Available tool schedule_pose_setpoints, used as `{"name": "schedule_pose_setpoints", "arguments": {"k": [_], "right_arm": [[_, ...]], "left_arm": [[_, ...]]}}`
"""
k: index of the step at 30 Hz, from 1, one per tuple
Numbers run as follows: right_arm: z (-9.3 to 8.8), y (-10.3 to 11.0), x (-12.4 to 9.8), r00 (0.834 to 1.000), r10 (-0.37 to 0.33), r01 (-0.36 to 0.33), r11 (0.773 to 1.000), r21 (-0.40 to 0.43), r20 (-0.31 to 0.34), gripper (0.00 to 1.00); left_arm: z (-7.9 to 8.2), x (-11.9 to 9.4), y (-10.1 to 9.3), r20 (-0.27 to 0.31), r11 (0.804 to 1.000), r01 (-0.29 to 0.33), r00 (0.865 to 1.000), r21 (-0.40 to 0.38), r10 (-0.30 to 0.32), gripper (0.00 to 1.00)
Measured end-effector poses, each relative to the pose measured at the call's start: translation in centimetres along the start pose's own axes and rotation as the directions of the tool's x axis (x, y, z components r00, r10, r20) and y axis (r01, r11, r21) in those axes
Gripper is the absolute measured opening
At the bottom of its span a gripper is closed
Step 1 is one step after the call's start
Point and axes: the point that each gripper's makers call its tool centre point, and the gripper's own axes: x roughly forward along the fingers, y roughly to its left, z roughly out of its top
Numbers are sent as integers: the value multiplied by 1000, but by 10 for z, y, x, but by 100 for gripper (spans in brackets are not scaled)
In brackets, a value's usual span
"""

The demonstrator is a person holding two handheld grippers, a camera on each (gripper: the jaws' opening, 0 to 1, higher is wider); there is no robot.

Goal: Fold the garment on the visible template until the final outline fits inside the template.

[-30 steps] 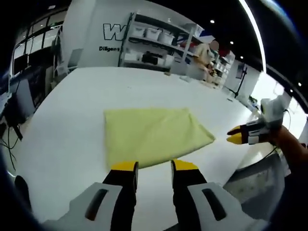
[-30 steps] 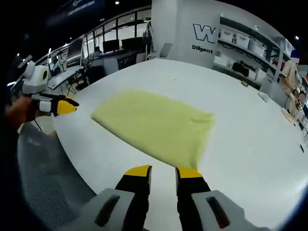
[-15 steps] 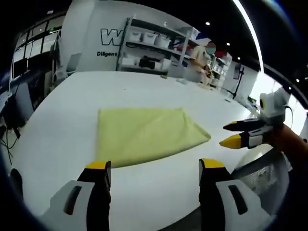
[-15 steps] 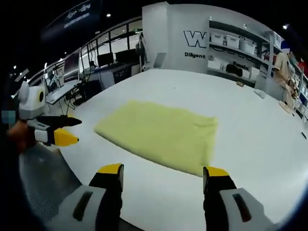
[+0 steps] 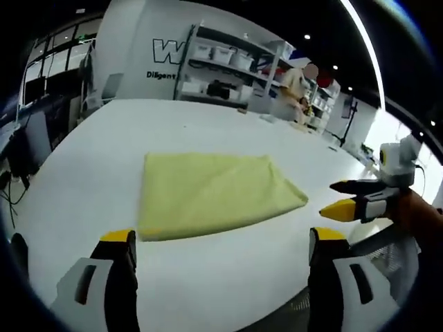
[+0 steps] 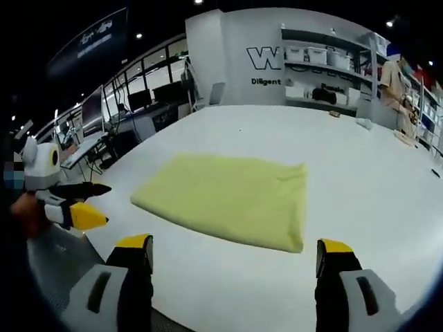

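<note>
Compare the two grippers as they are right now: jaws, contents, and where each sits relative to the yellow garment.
The left gripper sits off one side of the folded yellow garment, the right gripper off the other side. The left sits nearer the garment's edge, the right further back. Shared: both have jaws spread wide, hold nothing, and are clear of the cloth on the white table.

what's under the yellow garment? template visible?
The yellow garment lies folded flat on the white table. Bare tabletop shows all around it; no template outline is visible, and whatever lies beneath is covered.
</note>
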Motion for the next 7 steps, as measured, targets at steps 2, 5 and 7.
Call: {"name": "schedule_pose_setpoints", "arguments": {"k": [2,5,7], "right_arm": [[-1,1,0,1000,0,0,1000,-9,-6,100],[-1,0,0,1000,-4,4,1000,-11,-2,100],[-2,0,0,1000,-5,5,1000,-14,-7,100]], "left_arm": [[0,0,1,1,1000,-2,1000,2,2,99],[1,0,4,2,1000,-9,1000,-4,9,99],[2,1,6,7,1000,-17,1000,-8,17,99]]}}
